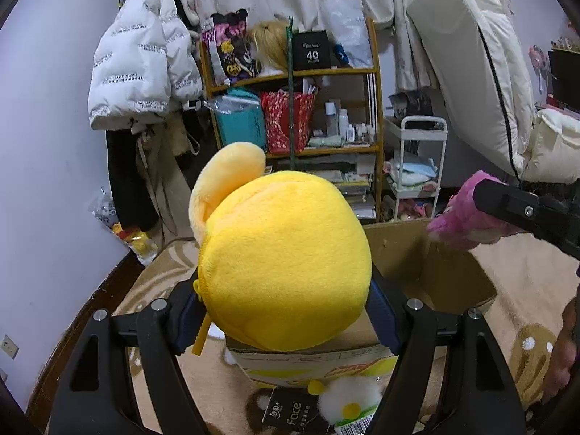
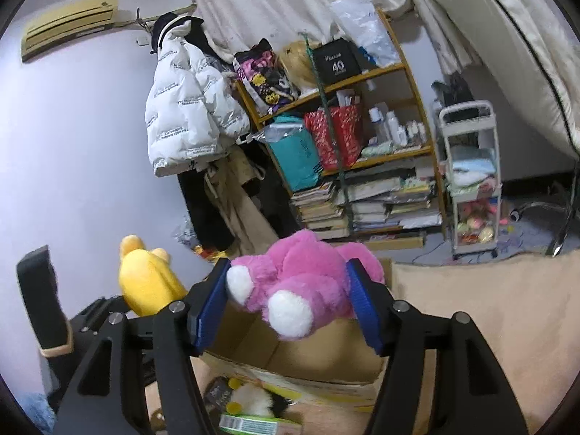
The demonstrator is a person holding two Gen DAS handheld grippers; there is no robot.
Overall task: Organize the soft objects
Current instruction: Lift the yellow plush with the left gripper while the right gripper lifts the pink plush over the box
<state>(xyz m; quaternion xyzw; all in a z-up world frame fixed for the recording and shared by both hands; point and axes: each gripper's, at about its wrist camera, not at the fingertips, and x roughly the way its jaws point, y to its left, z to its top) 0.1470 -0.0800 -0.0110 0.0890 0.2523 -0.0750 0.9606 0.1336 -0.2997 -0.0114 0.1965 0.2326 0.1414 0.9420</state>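
My left gripper (image 1: 286,311) is shut on a big yellow plush toy (image 1: 282,257) and holds it over the near edge of an open cardboard box (image 1: 446,272). My right gripper (image 2: 290,311) is shut on a pink plush toy with white paws (image 2: 304,282), held above the same box (image 2: 308,355). The pink toy (image 1: 464,217) and the right gripper also show at the right of the left wrist view. The yellow toy (image 2: 145,279) shows at the left of the right wrist view. The box's inside looks empty where visible.
A small white and yellow fluffy toy (image 1: 348,398) and a black packet lie on the beige rug in front of the box. A wooden shelf (image 2: 362,145), a white trolley (image 2: 471,181), hanging coats (image 1: 141,65) and a leaning mattress (image 1: 482,65) stand behind.
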